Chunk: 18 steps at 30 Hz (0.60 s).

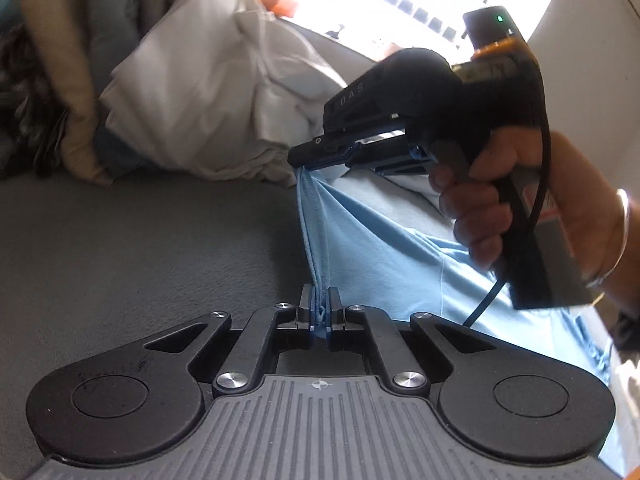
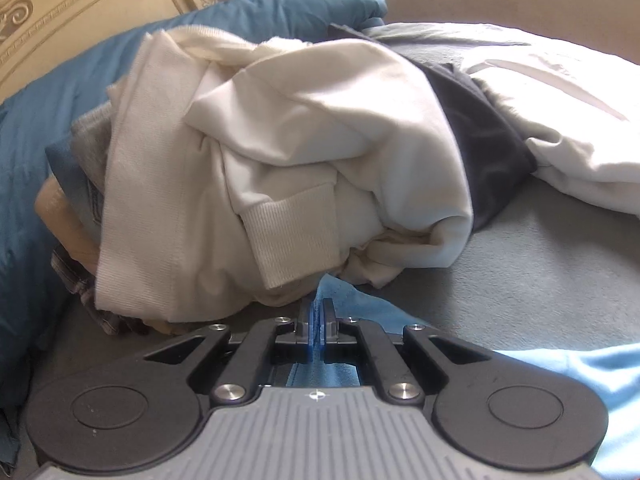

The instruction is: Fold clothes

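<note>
A light blue garment [image 1: 376,240] lies on the grey bed cover [image 1: 140,248], with one hemmed edge pulled taut between both grippers. My left gripper [image 1: 319,300] is shut on that edge at the bottom centre of the left wrist view. Farther up, my right gripper [image 1: 306,160], held by a hand [image 1: 520,200], is pinched shut on the same edge. In the right wrist view my right gripper [image 2: 317,312] is shut on the light blue garment [image 2: 344,304], right below a pile of clothes.
A pile of unfolded clothes [image 2: 280,160] with a cream sweatshirt on top sits just beyond the garment, also seen as the heap [image 1: 192,92]. A teal duvet [image 2: 60,112] and carved headboard [image 2: 80,8] lie behind. A white garment [image 2: 560,120] is at right.
</note>
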{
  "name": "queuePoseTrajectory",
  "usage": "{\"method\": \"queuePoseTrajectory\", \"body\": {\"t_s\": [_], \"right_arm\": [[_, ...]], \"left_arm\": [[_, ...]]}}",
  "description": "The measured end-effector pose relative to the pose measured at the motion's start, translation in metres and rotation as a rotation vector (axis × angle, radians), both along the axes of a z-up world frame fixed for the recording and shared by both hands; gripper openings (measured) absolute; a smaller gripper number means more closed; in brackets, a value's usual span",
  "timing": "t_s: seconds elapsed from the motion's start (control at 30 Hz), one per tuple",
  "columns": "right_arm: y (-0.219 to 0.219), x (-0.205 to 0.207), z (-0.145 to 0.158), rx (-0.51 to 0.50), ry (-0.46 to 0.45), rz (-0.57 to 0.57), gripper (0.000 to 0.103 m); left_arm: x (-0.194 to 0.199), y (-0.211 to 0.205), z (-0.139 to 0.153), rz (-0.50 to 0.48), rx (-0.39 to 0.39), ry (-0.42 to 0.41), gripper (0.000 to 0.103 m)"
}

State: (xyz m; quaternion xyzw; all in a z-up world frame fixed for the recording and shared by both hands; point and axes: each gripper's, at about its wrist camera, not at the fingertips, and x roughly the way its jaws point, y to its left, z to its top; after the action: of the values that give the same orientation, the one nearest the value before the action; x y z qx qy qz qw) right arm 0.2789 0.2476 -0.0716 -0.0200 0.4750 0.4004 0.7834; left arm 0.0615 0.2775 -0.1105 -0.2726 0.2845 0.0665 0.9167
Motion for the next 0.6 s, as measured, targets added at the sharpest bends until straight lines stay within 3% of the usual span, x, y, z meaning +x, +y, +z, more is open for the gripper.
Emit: {"method": "queuePoseTrajectory", "body": {"t_s": [0.33,0.47,0.6], "right_arm": [[0.032,-0.003,-0.030,0.062,0.030,0.057,0.000],[0.004,0.013,-0.002,0.133,0.034,0.067,0.001],[-0.045,0.045,0.029,0.052,-0.061,0.053,0.002]], "left_arm": [[-0.002,0.012,-0.008,0.025,-0.084,0.064,0.002],[-0.003,0.018,-0.014,0.048,-0.106,0.086,0.002],[-0.005,0.022,-0.016,0.059,-0.110,0.097,0.002]]}}
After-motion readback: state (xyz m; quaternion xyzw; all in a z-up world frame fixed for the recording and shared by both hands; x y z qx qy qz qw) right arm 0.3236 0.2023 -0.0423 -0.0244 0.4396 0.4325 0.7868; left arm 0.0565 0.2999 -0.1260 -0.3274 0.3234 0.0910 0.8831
